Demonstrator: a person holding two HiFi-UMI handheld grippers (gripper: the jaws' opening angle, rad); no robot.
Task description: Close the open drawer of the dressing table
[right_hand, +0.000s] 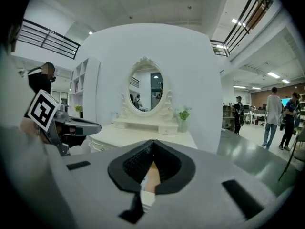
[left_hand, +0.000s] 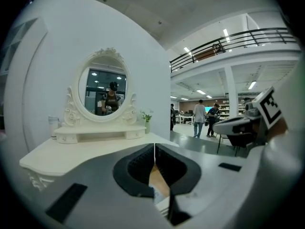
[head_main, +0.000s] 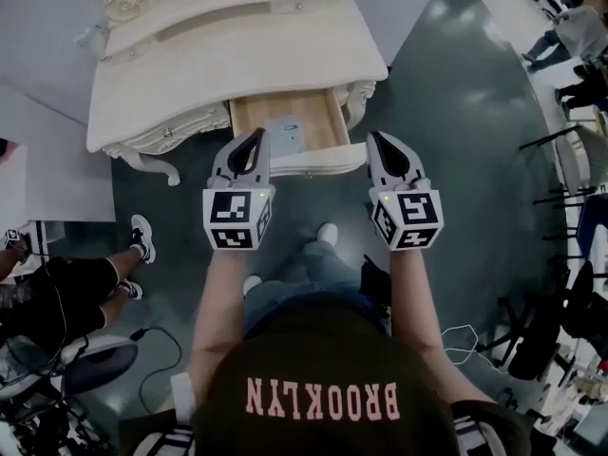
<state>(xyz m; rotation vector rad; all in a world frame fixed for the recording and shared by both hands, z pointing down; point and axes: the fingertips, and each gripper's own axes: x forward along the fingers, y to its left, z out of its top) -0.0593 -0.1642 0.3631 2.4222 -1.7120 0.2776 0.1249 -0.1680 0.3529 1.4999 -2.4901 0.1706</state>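
In the head view, the drawer [head_main: 294,112] stands open at twelve o'clock under the dressing table [head_main: 237,65], with your left gripper [head_main: 255,137] and right gripper [head_main: 378,141] near its front. Your left gripper view, then your right, shows jaws pressed together and empty. You're on the approach, so next push the front toward twelve.

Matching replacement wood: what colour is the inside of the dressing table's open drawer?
Inside, the drawer is light tan wood; the head view shows it best.
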